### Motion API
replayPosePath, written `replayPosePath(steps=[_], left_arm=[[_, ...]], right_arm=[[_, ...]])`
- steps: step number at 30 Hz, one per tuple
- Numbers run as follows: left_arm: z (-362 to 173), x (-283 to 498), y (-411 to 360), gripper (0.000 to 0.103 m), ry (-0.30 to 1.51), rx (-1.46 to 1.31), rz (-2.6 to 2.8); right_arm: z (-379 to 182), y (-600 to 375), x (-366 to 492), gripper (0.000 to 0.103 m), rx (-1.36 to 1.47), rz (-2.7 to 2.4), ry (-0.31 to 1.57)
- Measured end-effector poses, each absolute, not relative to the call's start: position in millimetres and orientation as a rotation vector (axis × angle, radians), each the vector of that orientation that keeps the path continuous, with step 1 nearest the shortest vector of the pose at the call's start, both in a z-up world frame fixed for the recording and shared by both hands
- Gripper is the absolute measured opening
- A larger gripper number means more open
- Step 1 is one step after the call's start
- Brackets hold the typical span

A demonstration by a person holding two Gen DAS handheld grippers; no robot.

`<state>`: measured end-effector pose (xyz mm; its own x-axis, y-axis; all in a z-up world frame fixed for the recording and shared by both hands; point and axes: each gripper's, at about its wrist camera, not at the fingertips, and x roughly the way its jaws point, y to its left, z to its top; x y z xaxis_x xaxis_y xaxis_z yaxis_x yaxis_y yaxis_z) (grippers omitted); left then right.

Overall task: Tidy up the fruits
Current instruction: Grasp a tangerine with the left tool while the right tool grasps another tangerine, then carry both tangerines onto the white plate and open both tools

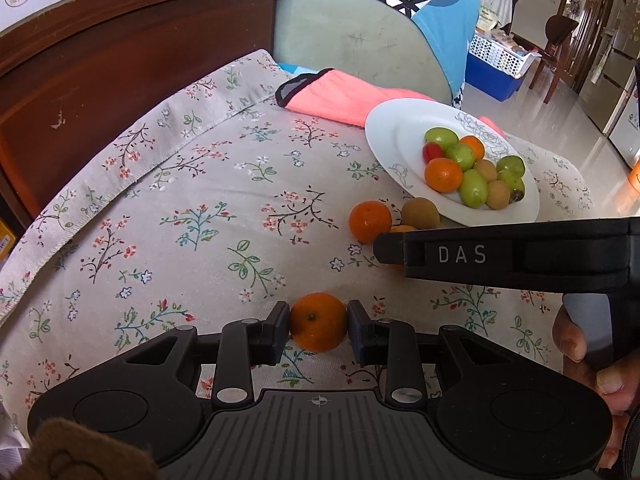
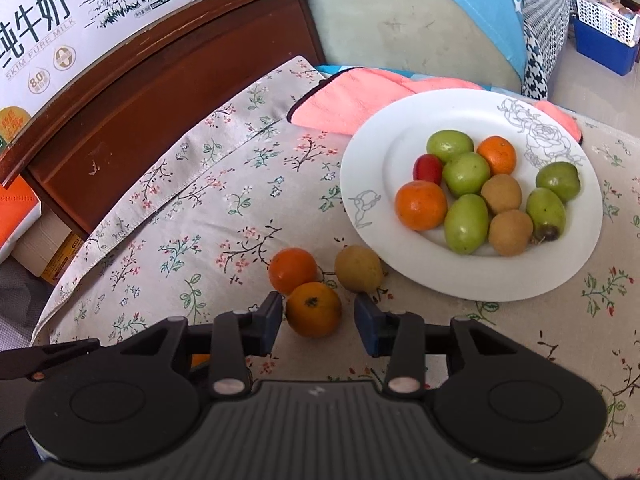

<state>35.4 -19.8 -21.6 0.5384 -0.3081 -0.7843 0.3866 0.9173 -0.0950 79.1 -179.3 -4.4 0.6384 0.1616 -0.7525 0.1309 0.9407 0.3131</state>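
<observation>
fruit in left grip: small round orange [image 1: 318,322] with a dimpled, glossy peel and a dark stem scar, pinched between the left gripper [image 1: 319,330] pads, both flat pads pressing its sides
fruit at right fingers: second orange [image 2: 313,309], stem scar up, lying between the fingers of the right gripper [image 2: 318,326]; it sits against the left pad, while a gap shows at the right pad, so the jaws look open around it, though the fisheye makes the contact hard to judge
just beyond right fingertips: another orange [image 2: 292,270] touching the one between the fingers, and a matte tan round fruit [image 2: 358,268] ahead of the right finger
plate: white round plate [image 2: 368,152] with a grey line-drawn rose, ahead and to the right of the fingers, holding smooth green oval fruits, two oranges, two tan fruits and one small red one
surface: wrinkled beige cloth [image 1: 180,208] printed with small flower sprigs, hem stitched along its left edge
behind plate: coral fuzzy towel [image 2: 352,100] with dark binding
room: scuffed dark wooden board [image 1: 120,60] far left of the fingers, milk carton box [image 2: 80,12] above it, pale green cushion [image 1: 340,40] behind, glossy tiled floor far right
</observation>
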Motion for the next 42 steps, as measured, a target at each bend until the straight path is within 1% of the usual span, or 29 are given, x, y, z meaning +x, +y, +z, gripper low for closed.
replayPosePath(steps=[1, 3, 19, 32, 42], left_arm=[[-22, 35, -19, 0.029, 0.913, 0.092, -0.413], [-22, 35, -19, 0.029, 0.911, 0.091, -0.412], [-14, 40, -19, 0.028, 0.892, 0.051, -0.376], [6, 38, -43, 0.028, 0.815, 0.084, -0.376], [18, 34, -67, 0.028, 0.789, 0.090, -0.421]], right_arm=[[-4, -179, 79, 0.038, 0.350, 0.014, 0.882], [-4, -178, 79, 0.031, 0.339, 0.018, 0.883], [13, -186, 61, 0.031, 0.339, 0.058, 0.863], [35, -210, 43, 0.031, 0.347, 0.030, 0.800], [46, -227, 36, 0.031, 0.366, 0.001, 0.766]])
